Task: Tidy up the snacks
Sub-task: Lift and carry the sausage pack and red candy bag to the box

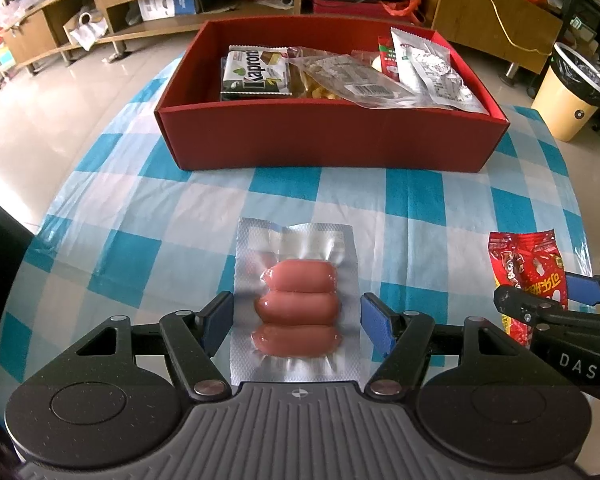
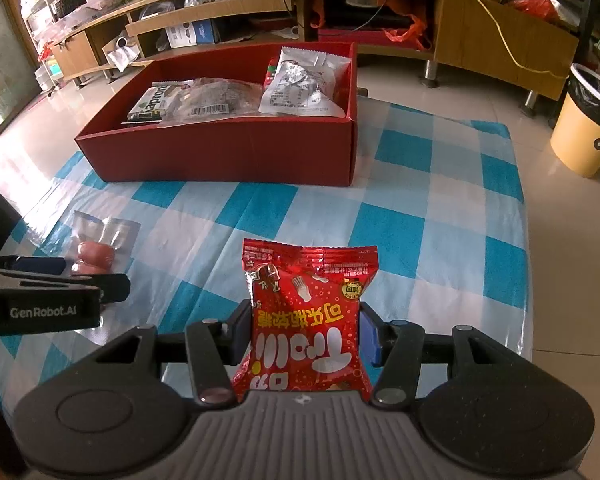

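A clear vacuum pack of three pink sausages (image 1: 296, 280) lies flat on the blue-and-white checked tablecloth (image 1: 180, 208). My left gripper (image 1: 296, 320) spans its width, the blue pads closed against its two side edges. Just to the right, my right gripper (image 2: 306, 332) is shut on the waist of a red candy bag (image 2: 306, 280), which stands upright between the pads. From the left wrist view that bag (image 1: 520, 256) and the right gripper (image 1: 540, 290) show at the right edge. The red cardboard box (image 1: 332, 140) beyond holds several snack packets.
In the right wrist view the left gripper (image 2: 88, 274) and sausage pack (image 2: 100, 252) sit at the left. The box (image 2: 228, 152) stands at the table's far side. A yellow bin (image 2: 584, 128) is on the floor to the right; wooden shelving lines the back wall.
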